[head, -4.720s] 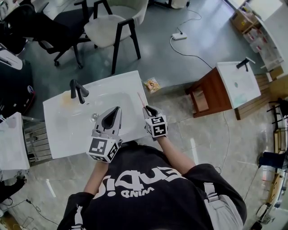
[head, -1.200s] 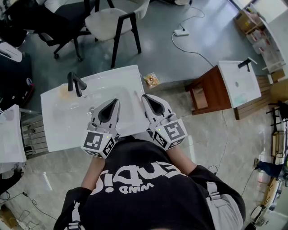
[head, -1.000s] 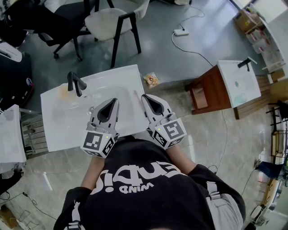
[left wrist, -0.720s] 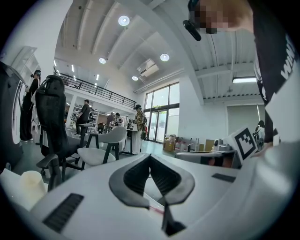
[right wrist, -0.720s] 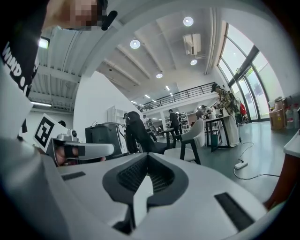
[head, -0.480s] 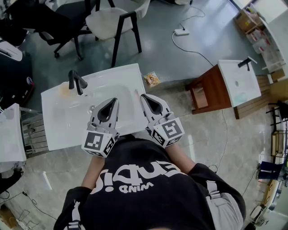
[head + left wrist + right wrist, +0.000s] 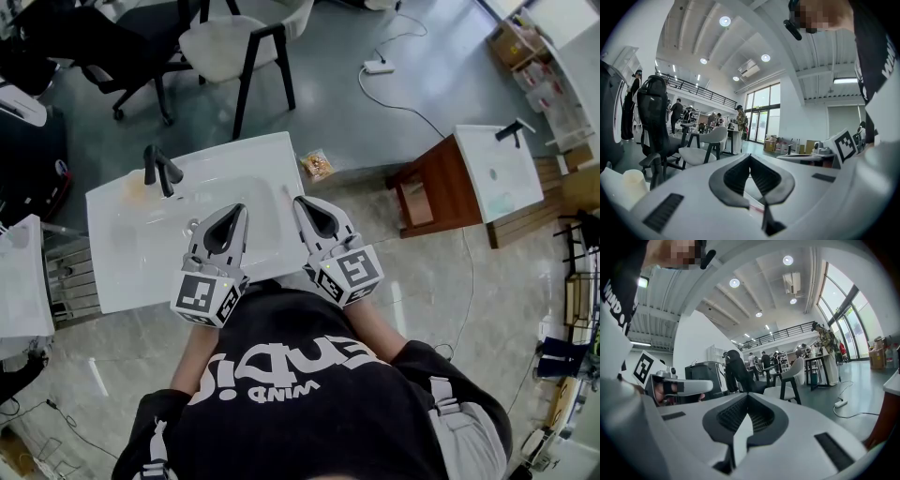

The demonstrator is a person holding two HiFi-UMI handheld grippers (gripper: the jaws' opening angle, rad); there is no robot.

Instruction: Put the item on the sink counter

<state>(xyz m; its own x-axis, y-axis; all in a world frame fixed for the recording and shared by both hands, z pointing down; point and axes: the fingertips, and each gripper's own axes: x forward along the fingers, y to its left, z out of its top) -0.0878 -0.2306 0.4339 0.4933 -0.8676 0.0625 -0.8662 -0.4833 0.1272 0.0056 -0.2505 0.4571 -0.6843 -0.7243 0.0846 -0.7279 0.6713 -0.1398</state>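
Pressed together and empty, left claw [image 7: 242,210] and right claw [image 7: 300,202] side by side over the white sink bench [image 7: 122,272], thin stick [image 7: 285,191] lying on its right rim, just beside the right claw's tip

Left gripper [image 7: 241,211] and right gripper [image 7: 301,202] level, jaws together

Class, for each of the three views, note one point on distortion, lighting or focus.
Head view: wide-angle bending at the edges; the white sink counter shows little detail. Left gripper view: round fisheye frame, black corners; ceiling lights glare; the left tool looks soft. Right gripper view: same fisheye frame; the right tool is blurred, the room sharper.
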